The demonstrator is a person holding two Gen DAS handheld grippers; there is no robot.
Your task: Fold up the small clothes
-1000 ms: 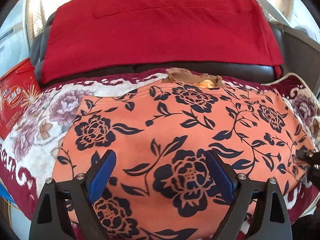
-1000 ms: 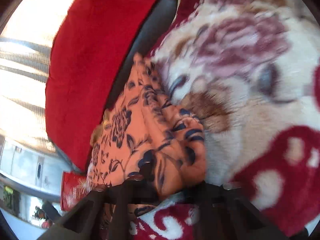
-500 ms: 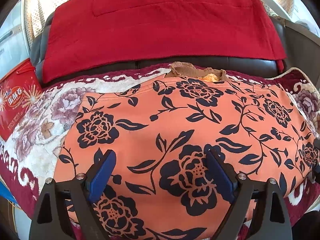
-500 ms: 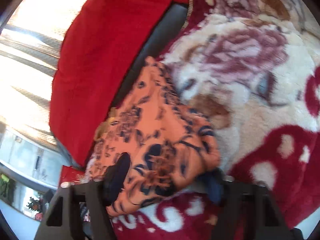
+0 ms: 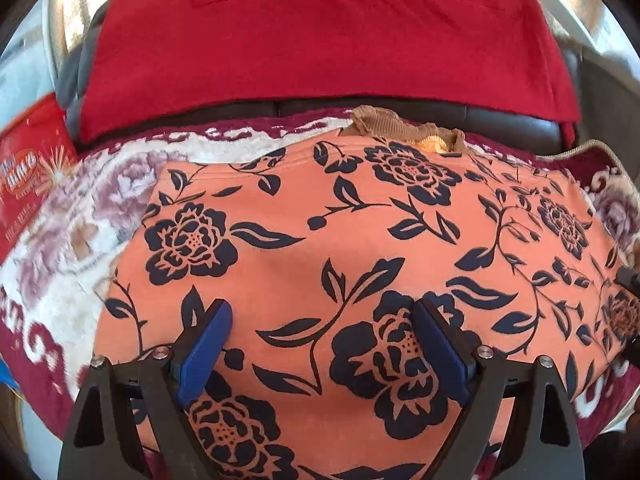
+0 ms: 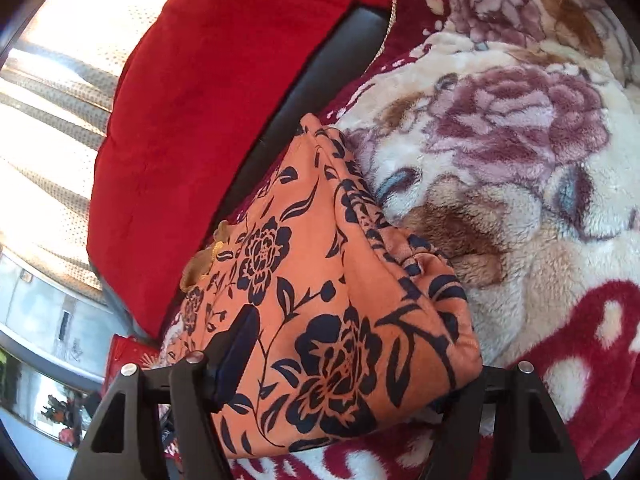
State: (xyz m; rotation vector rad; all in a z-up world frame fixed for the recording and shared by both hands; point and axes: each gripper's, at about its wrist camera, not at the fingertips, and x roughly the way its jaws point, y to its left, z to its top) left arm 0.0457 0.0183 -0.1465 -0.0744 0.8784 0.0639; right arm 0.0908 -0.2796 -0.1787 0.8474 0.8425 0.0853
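An orange garment with a dark navy flower print [image 5: 340, 248] lies spread on a plush floral blanket [image 5: 80, 216]. A tan ribbed waistband [image 5: 384, 122] sticks out at its far edge. My left gripper [image 5: 324, 332] is open, its blue fingers [image 5: 208, 336] hovering over the garment's near part. In the right wrist view the same garment [image 6: 320, 288] has a bunched right corner lying between the fingers of my right gripper [image 6: 352, 360], which is open; its right finger is hidden by the cloth.
A red cloth [image 5: 320, 40] hangs over the dark sofa back [image 5: 280, 108] behind the garment. A red printed box [image 5: 28, 176] stands at the left. The blanket [image 6: 520, 160] stretches to the right of the garment.
My right gripper has opened and let go of the garment's corner, then drawn back a little. The garment now lies flatter and more spread out. My left gripper has stayed open above it.
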